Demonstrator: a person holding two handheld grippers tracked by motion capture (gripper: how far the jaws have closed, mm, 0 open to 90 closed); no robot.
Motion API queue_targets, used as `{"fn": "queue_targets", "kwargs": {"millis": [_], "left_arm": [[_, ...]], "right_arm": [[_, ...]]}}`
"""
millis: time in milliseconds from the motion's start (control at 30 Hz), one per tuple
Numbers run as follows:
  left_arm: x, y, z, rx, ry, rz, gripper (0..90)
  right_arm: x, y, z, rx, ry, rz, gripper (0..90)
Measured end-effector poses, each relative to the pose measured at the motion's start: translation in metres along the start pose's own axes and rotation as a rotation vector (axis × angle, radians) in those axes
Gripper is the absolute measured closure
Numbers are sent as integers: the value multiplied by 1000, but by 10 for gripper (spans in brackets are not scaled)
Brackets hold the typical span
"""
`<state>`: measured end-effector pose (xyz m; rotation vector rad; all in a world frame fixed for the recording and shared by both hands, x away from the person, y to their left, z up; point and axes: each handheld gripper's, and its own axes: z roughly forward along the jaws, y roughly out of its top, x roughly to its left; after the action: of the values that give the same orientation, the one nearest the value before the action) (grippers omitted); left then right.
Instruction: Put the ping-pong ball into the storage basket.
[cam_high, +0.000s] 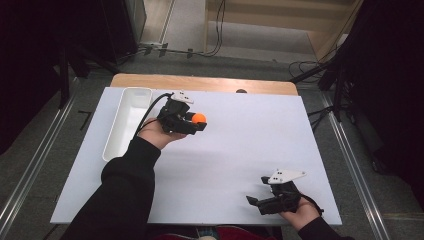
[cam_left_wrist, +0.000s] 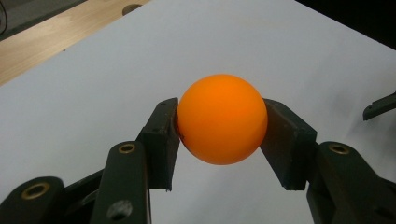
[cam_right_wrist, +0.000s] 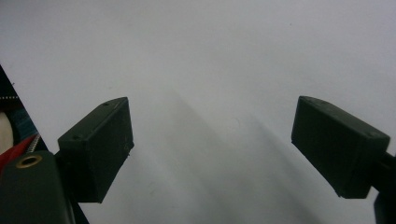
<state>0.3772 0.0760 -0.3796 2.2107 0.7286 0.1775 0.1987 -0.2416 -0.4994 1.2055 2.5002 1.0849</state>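
Left gripper clamped on orange ball, pads pressing both sides of ball in left gripper view, ball seated between the pads and lifted clear of the white board. Held over the far-left part of board, just right of the white rectangular tray, nearer the far edge than the near one. Tray lying lengthwise along board's left edge, far end near the far-left corner; inside looks bare as far as visible. Left hand wrapped under gripper body, black sleeve coming in from near-left edge, cable looping off gripper's back toward tray. Grey three-cornered plate on top, tilted. Right gripper parked low near the near-right corner of board, jaws pointing left along the near edge, spread wide with nothing between; right gripper view confirms, right gripper pads well apart over bare white surface. Right hand at near edge, grey plate on top. Wooden tabletop strip showing beyond board's far edge, small dark hole near its middle-right. Tip of right gripper jaw also visible at right edge of left gripper view, well apart from ball.
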Motion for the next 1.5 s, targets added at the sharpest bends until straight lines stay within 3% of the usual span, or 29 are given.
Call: {"fn": "queue_targets", "kwargs": {"millis": [533, 1500], "left_arm": [[12, -2, -11, 9, 29, -11, 496], [39, -10, -35, -18, 86, -74, 498]], "right_arm": [[0, 0, 0, 2, -2, -3, 115], [0, 1, 1, 3, -1, -2, 115]]}}
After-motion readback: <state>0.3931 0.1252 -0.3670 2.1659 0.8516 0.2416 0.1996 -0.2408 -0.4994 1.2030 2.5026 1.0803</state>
